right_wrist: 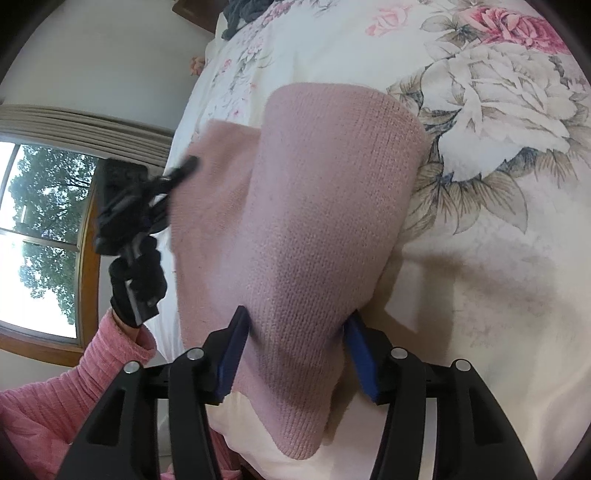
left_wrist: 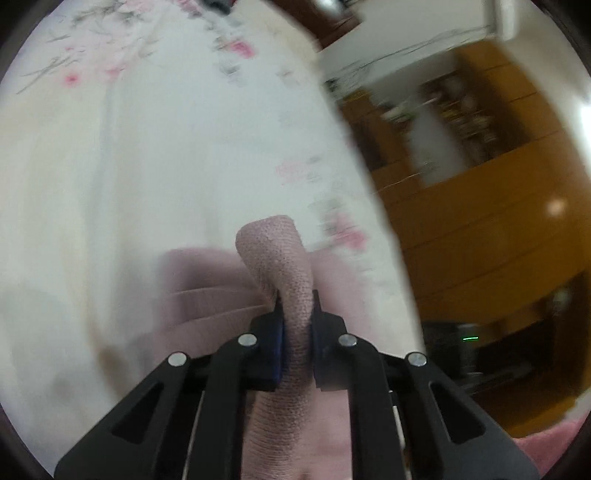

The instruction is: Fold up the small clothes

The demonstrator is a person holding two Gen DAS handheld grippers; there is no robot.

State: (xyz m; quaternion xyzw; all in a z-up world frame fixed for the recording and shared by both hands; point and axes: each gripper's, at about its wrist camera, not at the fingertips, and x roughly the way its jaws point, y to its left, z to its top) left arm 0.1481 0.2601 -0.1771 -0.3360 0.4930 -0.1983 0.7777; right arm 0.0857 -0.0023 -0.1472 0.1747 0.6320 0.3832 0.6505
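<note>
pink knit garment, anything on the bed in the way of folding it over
Nothing visible does. Both grippers, left gripper and right gripper, already clamp the pink knit garment, and the floral bedsheet beside it lies bare.

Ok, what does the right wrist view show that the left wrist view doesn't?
Only the right wrist view shows the left gripper from outside with its gloved hand, a window, dark clothing at the far end of the bed, and a broad panel of the garment. Only the left wrist view shows wooden furniture. Both show the pink knit garment pinched over the floral bedspread.
</note>
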